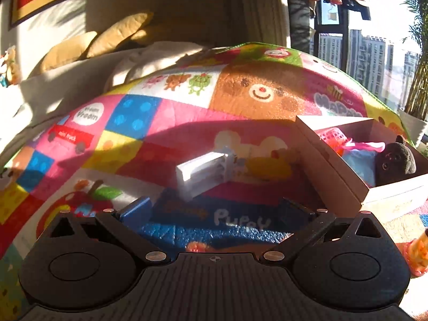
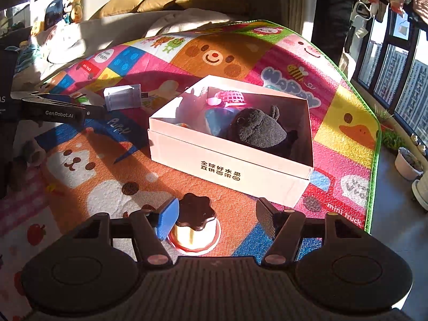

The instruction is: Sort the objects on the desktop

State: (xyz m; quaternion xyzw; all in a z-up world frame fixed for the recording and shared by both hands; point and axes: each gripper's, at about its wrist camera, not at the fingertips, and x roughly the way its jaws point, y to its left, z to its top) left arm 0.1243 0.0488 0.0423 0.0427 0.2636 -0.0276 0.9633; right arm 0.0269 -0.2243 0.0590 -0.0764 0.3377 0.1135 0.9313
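A large colourful play mat (image 2: 240, 61) with cartoon animals is spread over the whole work area, and strong sunlight with long shadows falls across it. Behind the mat, a pale sofa (image 2: 128, 24) with yellow cushions (image 2: 149, 0) is seen.

On the mat a white cardboard box (image 2: 230, 165) is placed, open at the top, with printed characters on its front wall. Inside the box a dark grey plush toy (image 2: 256, 129) is laid, and behind it a pink mesh basket (image 2: 230, 97) and a blue item (image 2: 214, 117) are partly seen.

The left gripper (image 1: 215, 210) is held low over the mat, to the left of the box. Its fingers are spread wide apart and nothing is held between them. Just ahead of them a small white battery charger (image 1: 203, 172) lies on the mat, not touched by either finger. In the right wrist view the same charger (image 2: 123, 96) is seen close to the tip of the left gripper (image 2: 91, 113), well apart from the box.

The right gripper (image 2: 216, 214) is held in front of the box. Its fingers are open wide, and a toy pudding (image 2: 196, 223) with a brown top stands on the mat between them. The blue pad of the left finger (image 2: 167, 218) is just beside the pudding; whether it touches cannot be told. The right finger is clearly apart from it.
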